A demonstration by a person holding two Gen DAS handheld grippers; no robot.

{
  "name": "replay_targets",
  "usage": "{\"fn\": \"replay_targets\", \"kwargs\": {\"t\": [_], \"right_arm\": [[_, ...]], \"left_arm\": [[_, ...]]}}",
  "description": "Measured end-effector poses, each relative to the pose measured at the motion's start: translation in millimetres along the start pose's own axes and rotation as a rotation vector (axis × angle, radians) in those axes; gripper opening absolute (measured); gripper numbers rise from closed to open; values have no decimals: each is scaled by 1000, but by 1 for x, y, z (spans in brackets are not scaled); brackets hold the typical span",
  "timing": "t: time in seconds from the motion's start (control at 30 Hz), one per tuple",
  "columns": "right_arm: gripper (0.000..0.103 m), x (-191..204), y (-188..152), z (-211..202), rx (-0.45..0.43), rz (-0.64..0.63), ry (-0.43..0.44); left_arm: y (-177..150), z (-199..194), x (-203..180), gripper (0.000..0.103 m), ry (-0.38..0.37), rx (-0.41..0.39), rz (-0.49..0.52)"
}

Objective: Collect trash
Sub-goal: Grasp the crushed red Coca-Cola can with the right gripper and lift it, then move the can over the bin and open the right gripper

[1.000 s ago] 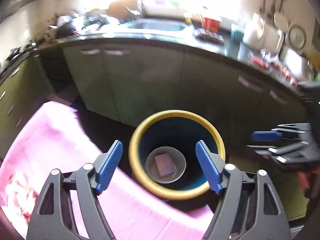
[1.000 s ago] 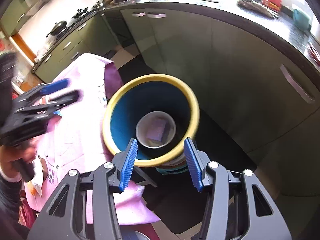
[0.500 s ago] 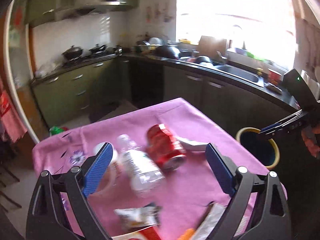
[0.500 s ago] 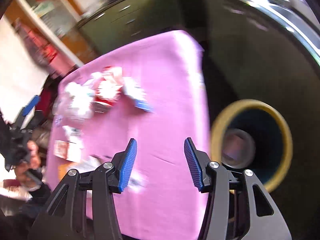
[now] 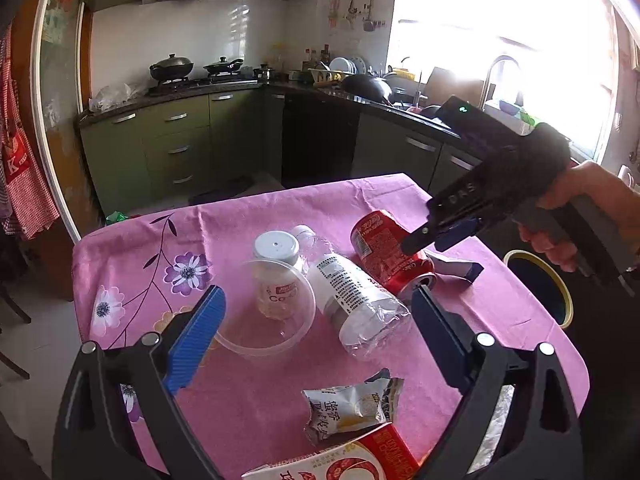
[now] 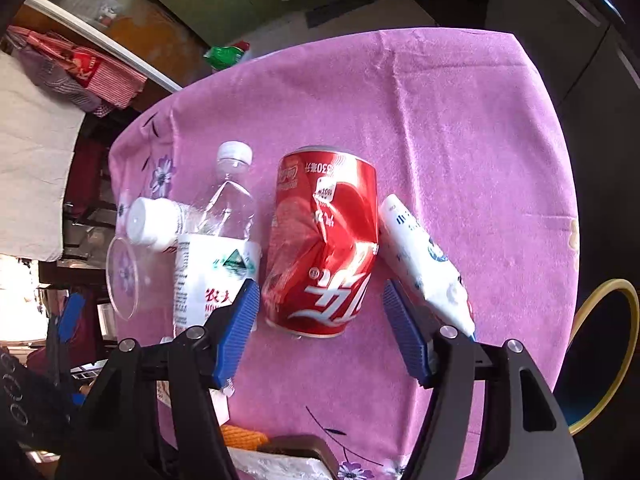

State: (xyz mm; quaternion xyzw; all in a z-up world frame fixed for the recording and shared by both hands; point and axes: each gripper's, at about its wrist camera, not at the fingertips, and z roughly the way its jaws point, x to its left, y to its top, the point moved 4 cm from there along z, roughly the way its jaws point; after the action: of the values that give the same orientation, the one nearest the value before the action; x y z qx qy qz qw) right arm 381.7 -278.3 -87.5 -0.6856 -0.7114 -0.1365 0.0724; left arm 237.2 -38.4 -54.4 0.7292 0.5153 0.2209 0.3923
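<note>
A dented red can (image 6: pixel 322 240) lies on the pink tablecloth (image 6: pixel 460 128), between a clear water bottle (image 6: pixel 218 256) and a white tube (image 6: pixel 424 256). My right gripper (image 6: pixel 320 332) is open and empty, its jaws standing either side of the can's near end. In the left wrist view the can (image 5: pixel 390 250), the bottle (image 5: pixel 356 300), a clear plastic cup (image 5: pixel 264 306) and a small white bottle (image 5: pixel 276 264) lie ahead of my open, empty left gripper (image 5: pixel 316 340). The right gripper (image 5: pixel 440 232) hovers over the can. A yellow-rimmed blue bin (image 5: pixel 540 284) stands off the table's right edge.
A crumpled snack wrapper (image 5: pixel 348 408) and a red-and-white carton (image 5: pixel 344 460) lie near the table's front. Green kitchen cabinets (image 5: pixel 180 144) and a dark counter run behind. The bin rim also shows in the right wrist view (image 6: pixel 604 356).
Both grippers swung from over the bin back to the table. The right gripper has come down close to the red can. The left gripper has drawn nearer the bottles.
</note>
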Motion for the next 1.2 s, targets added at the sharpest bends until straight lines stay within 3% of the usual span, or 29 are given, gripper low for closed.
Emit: {"fn": "replay_targets", "kwargs": {"t": [0.57, 0.63, 0.7, 0.83, 1.03, 1.2], "right_arm": [[73, 29, 41, 70, 123, 0, -120], [56, 30, 40, 71, 122, -11, -114], [55, 33, 38, 67, 93, -43, -147], [54, 37, 32, 53, 60, -58, -119], [54, 24, 7, -12, -37, -89, -58], [54, -63, -41, -80, -148, 0, -104]], "left_arm": [[-7, 9, 2, 90, -24, 18, -23], [-7, 10, 2, 91, -23, 21, -26], [-9, 11, 2, 91, -24, 25, -27], [-9, 12, 2, 91, -26, 26, -27], [-11, 14, 1, 91, -28, 32, -23], [-13, 16, -5, 91, -36, 40, -10]]}}
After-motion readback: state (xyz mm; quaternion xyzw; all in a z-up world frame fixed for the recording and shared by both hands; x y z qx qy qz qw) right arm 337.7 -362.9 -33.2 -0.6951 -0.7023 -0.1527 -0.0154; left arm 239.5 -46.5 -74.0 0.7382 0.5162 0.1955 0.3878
